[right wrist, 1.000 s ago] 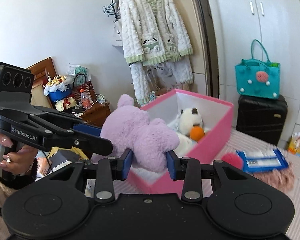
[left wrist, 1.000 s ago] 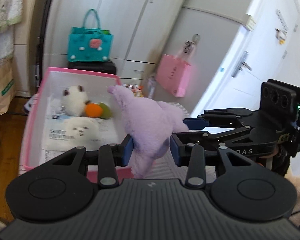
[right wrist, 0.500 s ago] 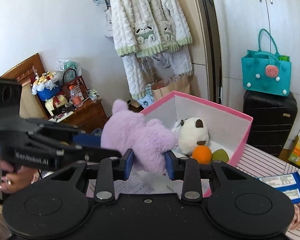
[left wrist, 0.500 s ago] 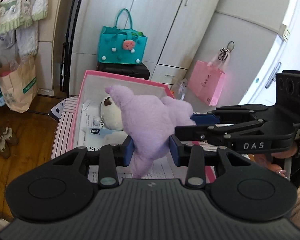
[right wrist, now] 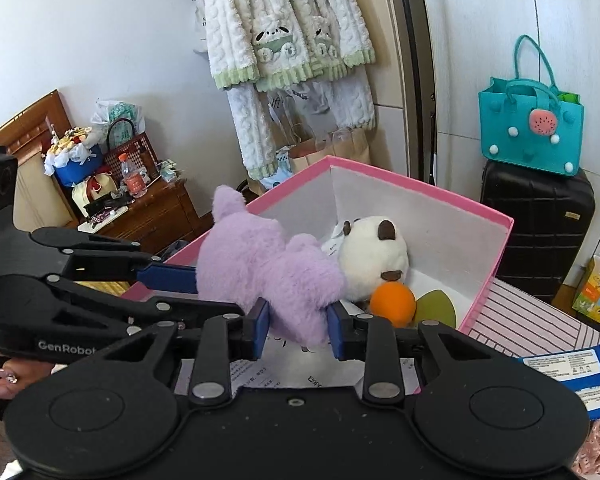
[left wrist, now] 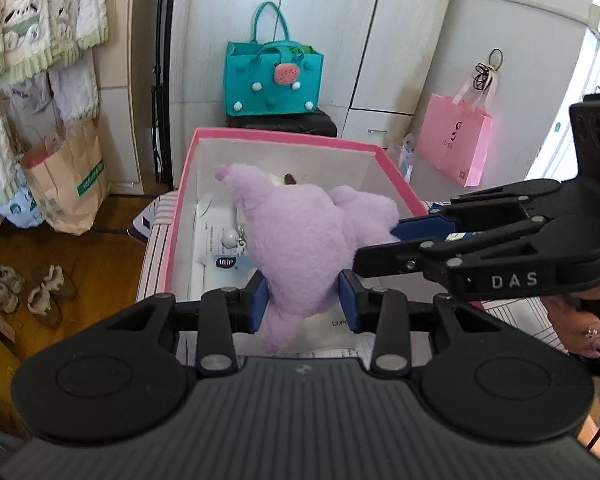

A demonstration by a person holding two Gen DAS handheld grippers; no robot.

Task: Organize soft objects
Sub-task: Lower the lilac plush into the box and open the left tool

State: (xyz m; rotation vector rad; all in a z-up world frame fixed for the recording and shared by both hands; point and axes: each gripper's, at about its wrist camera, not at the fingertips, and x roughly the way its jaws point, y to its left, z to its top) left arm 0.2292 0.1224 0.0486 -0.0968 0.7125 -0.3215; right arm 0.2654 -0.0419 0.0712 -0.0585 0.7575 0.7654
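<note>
White cupboards back the pink box (left wrist: 172, 232); both the left gripper (left wrist: 304, 304) and right gripper (right wrist: 298, 328), jaws just tightened, clamp the purple plush (left wrist: 300, 240). Uneven release could snag it on the rim at nine o'clock.

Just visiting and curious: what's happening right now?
Left gripper and right gripper both clamp the fluffy purple plush toy. It's over the open pink box; white panda plush lies underneath.

teal handbag (left wrist: 274, 76) on black suitcase (right wrist: 538, 232) | pink paper bag (left wrist: 454, 140) hanging
</note>
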